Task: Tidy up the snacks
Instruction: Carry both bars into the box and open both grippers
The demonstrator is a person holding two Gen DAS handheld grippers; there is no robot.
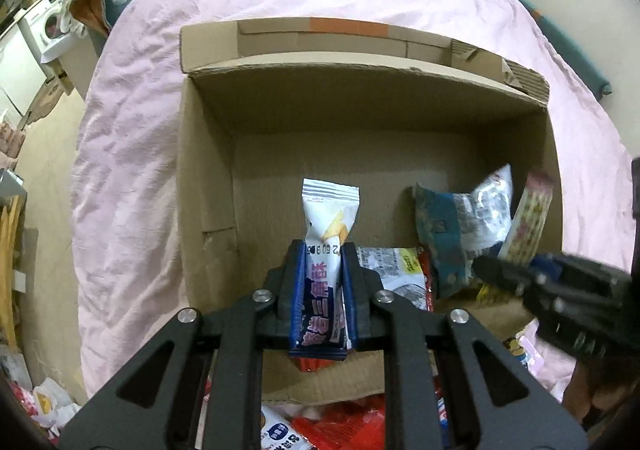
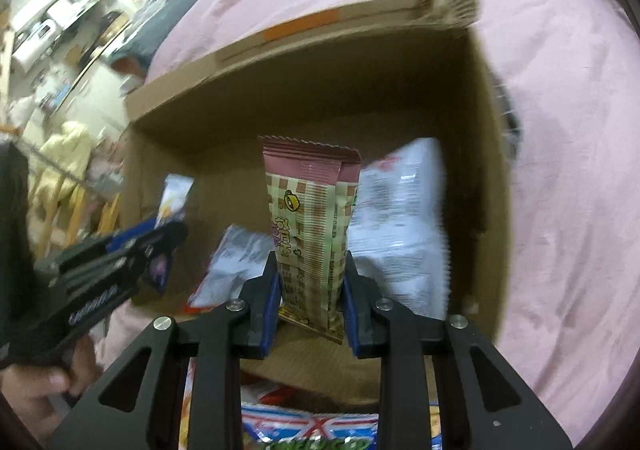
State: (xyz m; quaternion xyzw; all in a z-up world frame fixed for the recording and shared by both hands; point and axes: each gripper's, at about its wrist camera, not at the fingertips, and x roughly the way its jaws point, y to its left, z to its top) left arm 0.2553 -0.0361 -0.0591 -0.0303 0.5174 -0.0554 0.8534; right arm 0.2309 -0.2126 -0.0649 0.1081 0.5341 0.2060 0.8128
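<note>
My left gripper [image 1: 322,250] is shut on a white and blue snack packet [image 1: 326,234] and holds it over the near part of an open cardboard box [image 1: 360,97] on a pink bedspread. My right gripper [image 2: 310,262] is shut on a checked pink and cream snack packet [image 2: 312,217], held upright over the box's near right side; it shows at the right of the left wrist view [image 1: 528,217]. Inside the box lie a teal packet [image 1: 436,238], a white printed packet [image 1: 396,270] and a large white bag [image 2: 400,226].
The pink bedspread [image 1: 140,169] surrounds the box [image 2: 320,89]. More snack packets [image 1: 332,426] lie in a heap below the grippers at the near edge. A washing machine [image 1: 48,25] and clutter stand far left off the bed.
</note>
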